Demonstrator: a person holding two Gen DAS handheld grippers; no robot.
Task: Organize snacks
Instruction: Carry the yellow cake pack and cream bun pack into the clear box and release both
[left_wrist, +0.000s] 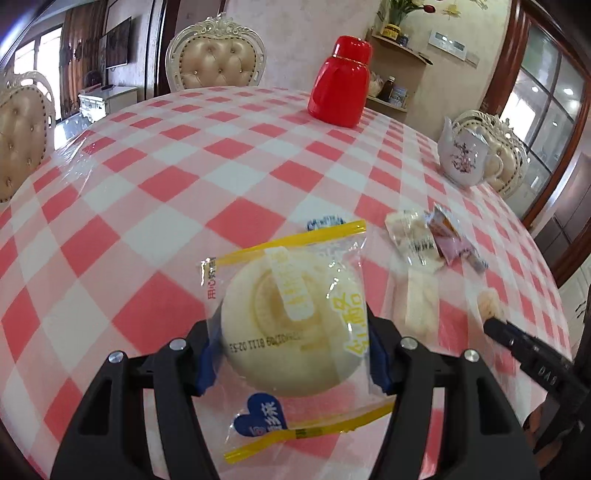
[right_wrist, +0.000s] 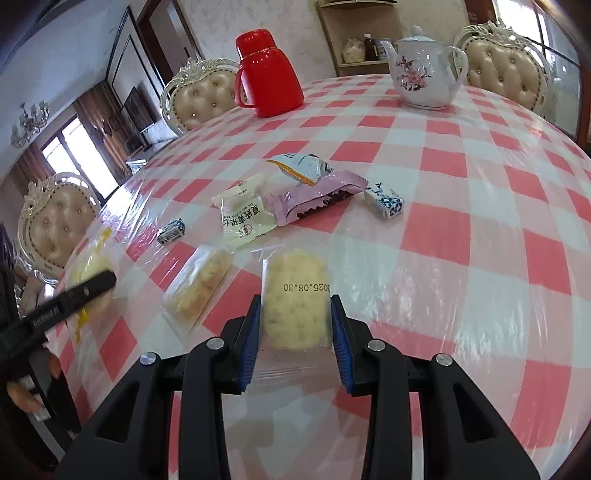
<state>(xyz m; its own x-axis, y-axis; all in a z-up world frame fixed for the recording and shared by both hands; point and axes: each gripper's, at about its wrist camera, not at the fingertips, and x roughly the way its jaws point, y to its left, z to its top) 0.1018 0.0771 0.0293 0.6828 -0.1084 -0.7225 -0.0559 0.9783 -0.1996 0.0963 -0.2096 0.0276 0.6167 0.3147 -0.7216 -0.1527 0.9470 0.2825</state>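
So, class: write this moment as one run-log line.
left gripper: shut on round cake pack | right gripper: shut on cracker pack | other snacks loose on checked table

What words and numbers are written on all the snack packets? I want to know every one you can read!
"2025.08.30", upside down, on the clear cracker packet in the right gripper.
"用心" in red, on the edge of the yellow-striped bun packet in the left gripper.
The bun packet's printed date line shows "02-23"; the rest is unclear.
The white packet, pink packet and small blue-and-white candies carry print too blurred to read.
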